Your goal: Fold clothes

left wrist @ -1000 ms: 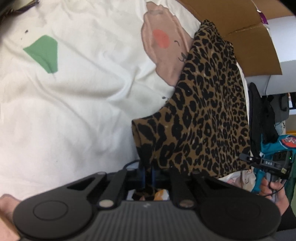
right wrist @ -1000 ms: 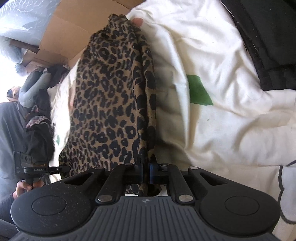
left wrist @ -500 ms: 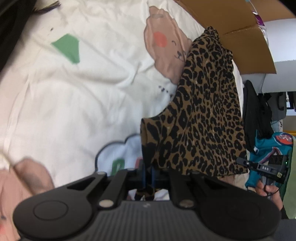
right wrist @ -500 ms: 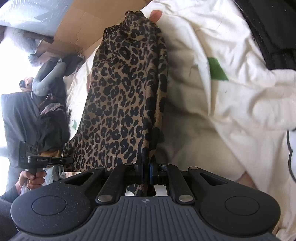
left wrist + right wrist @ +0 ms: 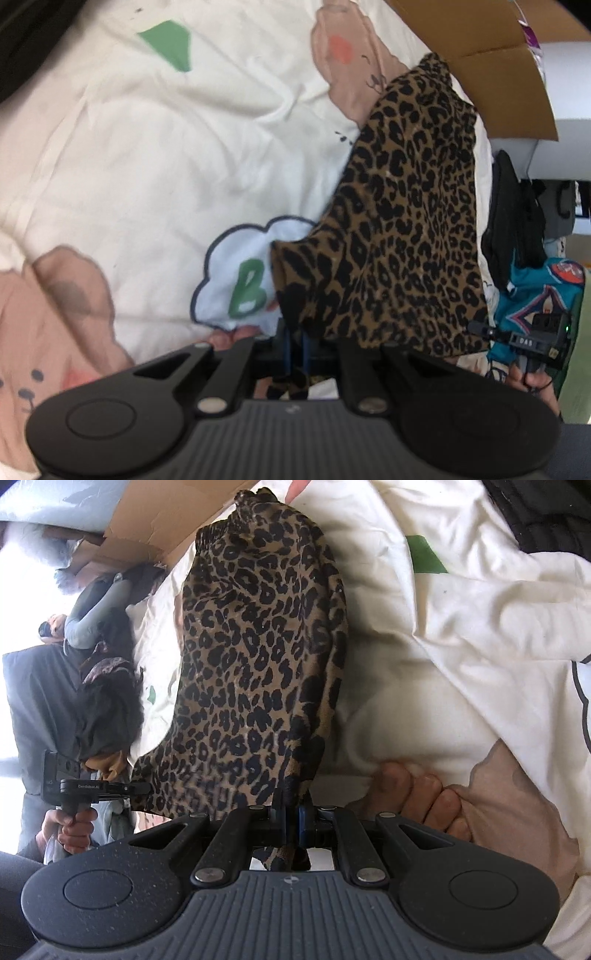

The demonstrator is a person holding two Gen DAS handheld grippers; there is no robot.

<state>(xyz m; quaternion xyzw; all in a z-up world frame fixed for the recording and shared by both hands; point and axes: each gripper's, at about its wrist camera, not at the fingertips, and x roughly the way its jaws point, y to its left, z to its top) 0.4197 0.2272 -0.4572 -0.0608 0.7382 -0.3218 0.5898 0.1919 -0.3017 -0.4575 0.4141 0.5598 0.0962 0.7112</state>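
Garment [image 5: 402, 221], leopard print, hangs stretched between both claws over a white quilt [image 5: 147, 147]. Left claw [image 5: 295, 345] and right claw [image 5: 291, 819] each pinch a corner, far end at 12 o'clock. Mid-fold, probably; next, lay both corners down together.

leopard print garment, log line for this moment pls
phase: fold | left tongs: shut on leopard print garment | right tongs: shut on it | garment: lifted over cartoon bedsheet

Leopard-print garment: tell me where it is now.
The leopard-print garment is stretched between the left gripper and right gripper, above the white printed bedsheet.
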